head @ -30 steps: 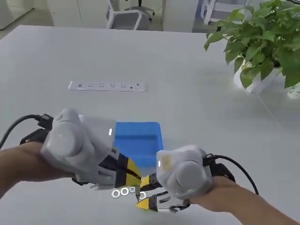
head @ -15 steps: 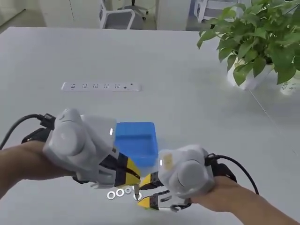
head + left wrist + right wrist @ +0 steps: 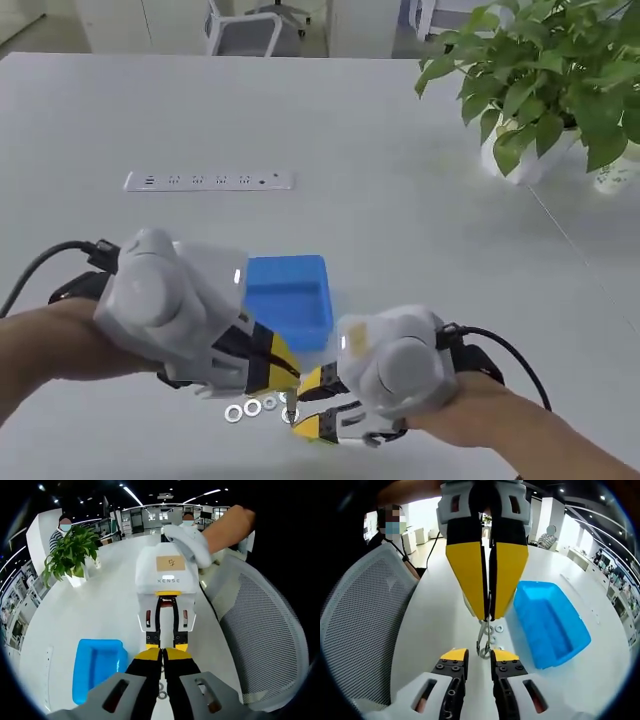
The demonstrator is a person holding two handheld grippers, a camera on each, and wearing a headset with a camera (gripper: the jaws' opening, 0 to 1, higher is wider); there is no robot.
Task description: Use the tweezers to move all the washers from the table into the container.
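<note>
Left claw (image 3: 487, 616) around silver tweezers (image 3: 482, 639)

Silver washers (image 3: 252, 408) near blue container (image 3: 288, 300), tweezers (image 3: 483, 639) beside them

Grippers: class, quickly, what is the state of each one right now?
Left gripper: shut on the tweezers.
Right gripper: open, its jaws standing either side of the tweezers' tips.

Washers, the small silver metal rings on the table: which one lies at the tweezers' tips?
The lone silver washer nearest the right gripper, apart from the three clustered washers beside the blue plastic container.
</note>
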